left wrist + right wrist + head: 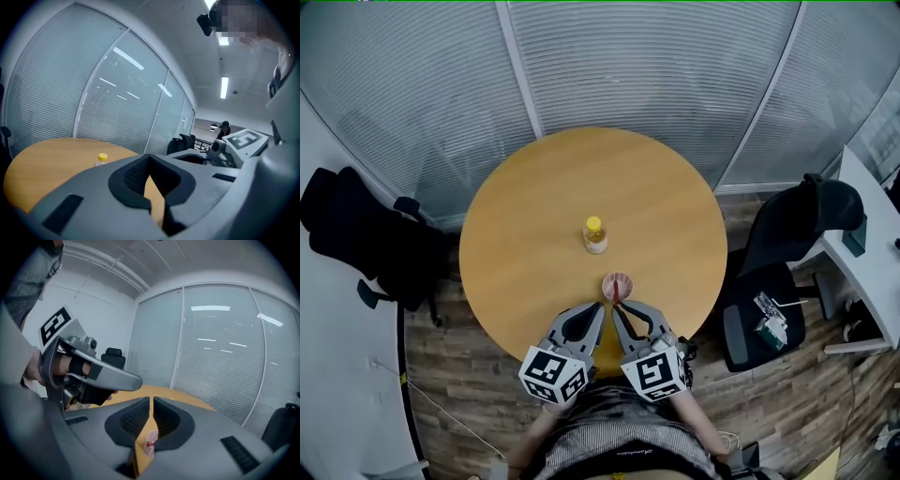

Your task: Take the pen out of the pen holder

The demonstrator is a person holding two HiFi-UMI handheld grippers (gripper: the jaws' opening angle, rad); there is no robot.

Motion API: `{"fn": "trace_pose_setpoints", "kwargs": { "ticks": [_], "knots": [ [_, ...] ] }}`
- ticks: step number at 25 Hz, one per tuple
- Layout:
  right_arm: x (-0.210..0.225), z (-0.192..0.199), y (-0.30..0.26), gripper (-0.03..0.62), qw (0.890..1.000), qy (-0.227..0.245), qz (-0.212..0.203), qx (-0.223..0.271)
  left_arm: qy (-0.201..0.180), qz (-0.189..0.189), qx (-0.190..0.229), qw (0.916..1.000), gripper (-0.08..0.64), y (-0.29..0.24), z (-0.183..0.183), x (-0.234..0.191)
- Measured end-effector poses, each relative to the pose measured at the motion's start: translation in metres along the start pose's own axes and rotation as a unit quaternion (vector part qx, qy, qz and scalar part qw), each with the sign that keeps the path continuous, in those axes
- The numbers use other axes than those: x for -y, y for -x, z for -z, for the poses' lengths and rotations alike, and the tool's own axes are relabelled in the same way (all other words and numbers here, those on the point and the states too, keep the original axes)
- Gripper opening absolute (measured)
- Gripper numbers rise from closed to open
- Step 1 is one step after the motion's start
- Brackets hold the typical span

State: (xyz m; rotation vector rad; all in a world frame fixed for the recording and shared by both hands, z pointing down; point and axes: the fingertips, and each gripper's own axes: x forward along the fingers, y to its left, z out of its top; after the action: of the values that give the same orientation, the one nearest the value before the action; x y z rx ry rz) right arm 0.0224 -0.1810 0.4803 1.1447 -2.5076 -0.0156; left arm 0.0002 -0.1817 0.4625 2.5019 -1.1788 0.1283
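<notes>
A small pink pen holder (619,280) stands near the round table's front edge, with a red pen (616,293) upright in it. Through the low gap under my jaws the right gripper view shows the holder (151,449) and the pen's red top (149,443). My right gripper (616,310) (151,402) sits just before the holder, jaws shut with nothing between them. My left gripper (601,308) (149,159) lies close beside it on the left, also shut and empty.
A clear bottle with a yellow cap (595,234) (101,159) stands mid-table behind the holder. The wooden table (525,225) is backed by glass walls with blinds. Black office chairs (787,244) stand at right and left (356,234).
</notes>
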Motion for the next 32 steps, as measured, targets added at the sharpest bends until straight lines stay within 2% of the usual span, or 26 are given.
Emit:
{"fn": "trace_pose_setpoints", "kwargs": {
  "ticks": [7, 11, 15, 19, 23, 32],
  "knots": [
    [0.014, 0.008, -0.011, 0.037, 0.999, 0.009, -0.031, -0.001, 0.015, -0.029, 0.003, 0.9995, 0.005, -0.017, 0.003, -0.005],
    [0.02, 0.015, -0.018, 0.037, 0.999, 0.02, -0.042, -0.001, 0.008, -0.044, 0.011, 0.9989, 0.005, -0.02, 0.0, -0.008],
    [0.016, 0.029, -0.032, 0.037, 0.997, 0.015, -0.069, -0.02, 0.01, -0.061, 0.011, 0.998, 0.005, -0.014, 0.002, -0.018],
    [0.01, 0.046, -0.041, 0.038, 0.995, 0.042, -0.067, -0.052, 0.023, -0.067, 0.002, 0.9975, 0.005, -0.008, 0.011, -0.03],
    [0.004, 0.066, -0.051, 0.038, 0.994, 0.033, -0.063, -0.083, 0.027, -0.059, -0.013, 0.9978, 0.005, -0.002, 0.017, -0.04],
    [-0.007, 0.104, -0.067, 0.038, 0.988, 0.009, -0.046, -0.149, 0.041, -0.015, -0.047, 0.9979, 0.005, -0.004, 0.026, -0.054]
  ]
}}
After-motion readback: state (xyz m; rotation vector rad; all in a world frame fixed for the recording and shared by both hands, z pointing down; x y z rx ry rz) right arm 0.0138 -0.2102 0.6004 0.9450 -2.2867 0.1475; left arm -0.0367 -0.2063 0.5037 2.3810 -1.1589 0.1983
